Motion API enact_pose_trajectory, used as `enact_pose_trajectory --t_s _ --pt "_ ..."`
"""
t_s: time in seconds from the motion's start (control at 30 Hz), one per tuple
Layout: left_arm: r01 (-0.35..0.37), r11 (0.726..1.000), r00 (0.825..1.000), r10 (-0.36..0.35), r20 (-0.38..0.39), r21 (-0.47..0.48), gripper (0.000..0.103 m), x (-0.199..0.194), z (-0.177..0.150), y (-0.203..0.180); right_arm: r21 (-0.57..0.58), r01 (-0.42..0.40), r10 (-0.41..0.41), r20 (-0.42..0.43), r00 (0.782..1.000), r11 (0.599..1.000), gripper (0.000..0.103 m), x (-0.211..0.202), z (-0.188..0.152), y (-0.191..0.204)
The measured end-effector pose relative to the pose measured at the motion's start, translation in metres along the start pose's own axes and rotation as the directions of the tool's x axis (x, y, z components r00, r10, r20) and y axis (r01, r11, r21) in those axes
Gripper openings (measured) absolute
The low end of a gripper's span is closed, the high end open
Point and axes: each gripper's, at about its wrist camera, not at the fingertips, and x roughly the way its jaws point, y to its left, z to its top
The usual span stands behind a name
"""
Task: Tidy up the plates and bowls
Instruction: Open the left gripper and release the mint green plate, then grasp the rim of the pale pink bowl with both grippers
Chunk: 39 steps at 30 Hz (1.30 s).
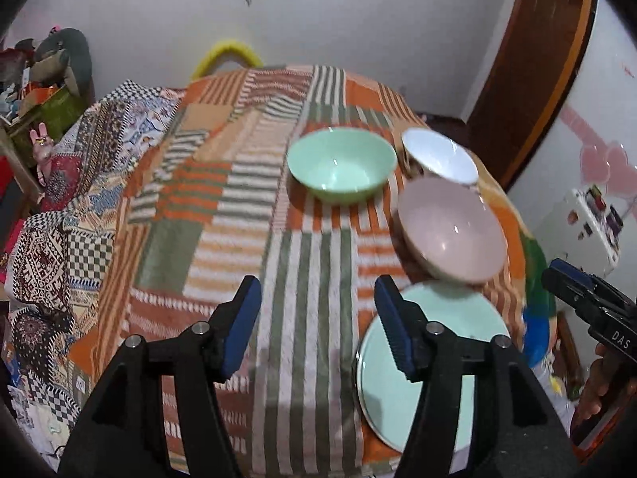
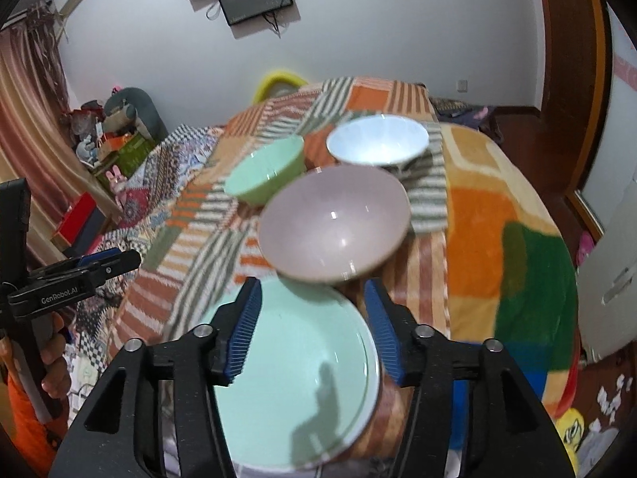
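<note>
On the patchwork-striped cloth lie a mint plate (image 1: 458, 342) (image 2: 302, 378), a pink bowl (image 1: 452, 233) (image 2: 332, 225), a green bowl (image 1: 341, 163) (image 2: 264, 173) and a white bowl (image 1: 438, 155) (image 2: 378, 139). My left gripper (image 1: 316, 320) hovers above the cloth just left of the plate, open, with nothing between its blue pads. My right gripper (image 2: 312, 332) hangs over the plate's far rim, short of the pink bowl, open and holding nothing. Each gripper shows at the edge of the other's view: the right gripper (image 1: 585, 290) and the left gripper (image 2: 99, 265).
The cloth (image 1: 223, 207) covers a bed or table that drops off at the right edge. A cluttered shelf (image 1: 43, 111) stands at the left by the wall. A yellow rim (image 1: 227, 55) shows behind the far edge. A person's hand (image 2: 55, 362) holds the left gripper.
</note>
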Motion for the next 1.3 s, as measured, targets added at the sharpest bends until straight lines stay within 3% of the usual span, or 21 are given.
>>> enact_pose_trajectory --t_s 0.23,0.63,1.0,1.3 --pt "-0.024 0.999 0.999 0.025 0.038 -0.029 0.067 0.014 0.026 0.014 -0.038 -0.010 0.011 0.038 0.999 0.999 0.060 0.020 0.030 0.013" --pt "0.029 0.999 0.999 -0.031 -0.040 -0.046 0.067 0.077 0.043 0.017 -0.046 0.022 -0.022 -0.001 1.000 0.999 0.061 0.065 0.046 0.006" --pt "0.127 0.992 0.987 -0.127 -0.094 -0.004 0.067 0.118 0.055 -0.017 0.043 0.116 -0.114 -0.042 0.993 0.992 0.061 0.076 0.045 -0.047" --pt "0.179 0.982 0.971 -0.165 -0.173 0.063 0.062 0.152 0.049 -0.054 0.072 0.122 -0.115 -0.084 0.990 0.990 0.061 0.083 0.029 -0.062"
